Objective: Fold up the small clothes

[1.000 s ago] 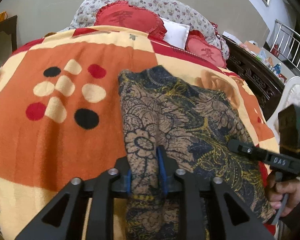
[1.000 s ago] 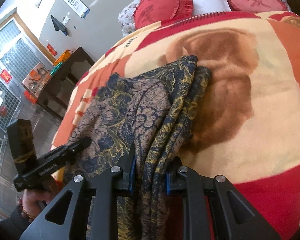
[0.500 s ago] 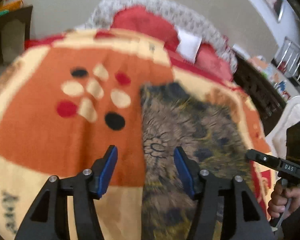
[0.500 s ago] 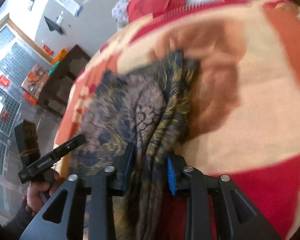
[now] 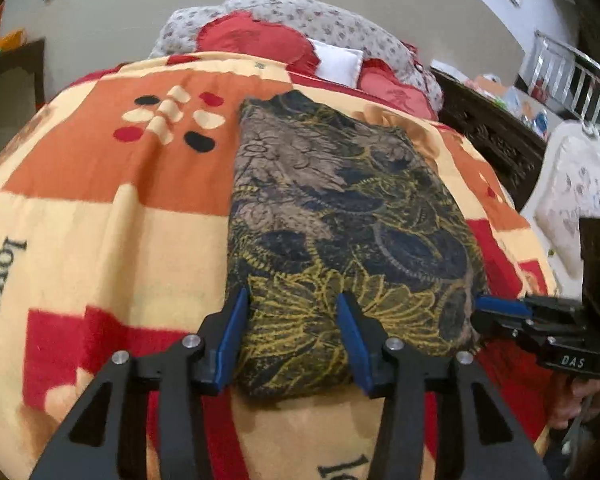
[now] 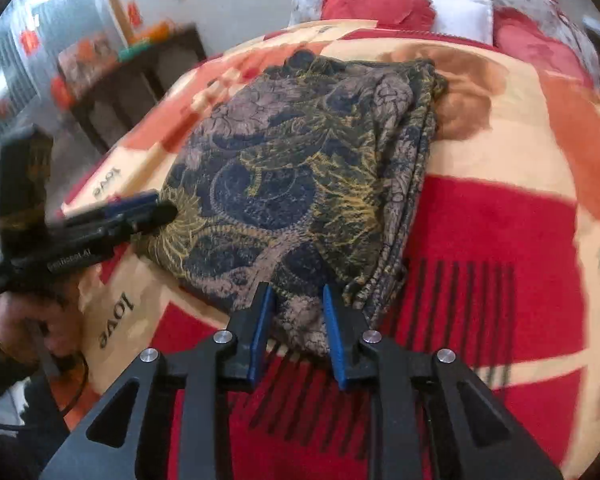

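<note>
A dark, gold-patterned garment [image 5: 340, 200] lies folded into a rough rectangle on the orange, red and cream blanket [image 5: 100, 220]. My left gripper [image 5: 292, 296] straddles its near left corner. Its jaws are closing with cloth between the blue pads, which do not press it. In the right wrist view the same garment [image 6: 300, 160] shows stacked layers along its right edge. My right gripper [image 6: 296, 288] has the near right corner bunched between its pads, and its jaws are closing. Each gripper shows in the other's view: the right gripper [image 5: 484, 304] and the left gripper [image 6: 160, 208], the latter held by a hand [image 6: 28, 320].
Red heart-shaped pillows [image 5: 256, 36] and a white pillow [image 5: 340, 64] lie at the head of the bed. A dark carved bed frame [image 5: 492, 132] runs along the right side. A dark wooden table [image 6: 140, 68] stands beyond the bed's left side.
My left gripper let go of the cloth, opened and drew back to the garment's near corner. The right gripper drew back too, still on the cloth. The garment now lies flatter.
</note>
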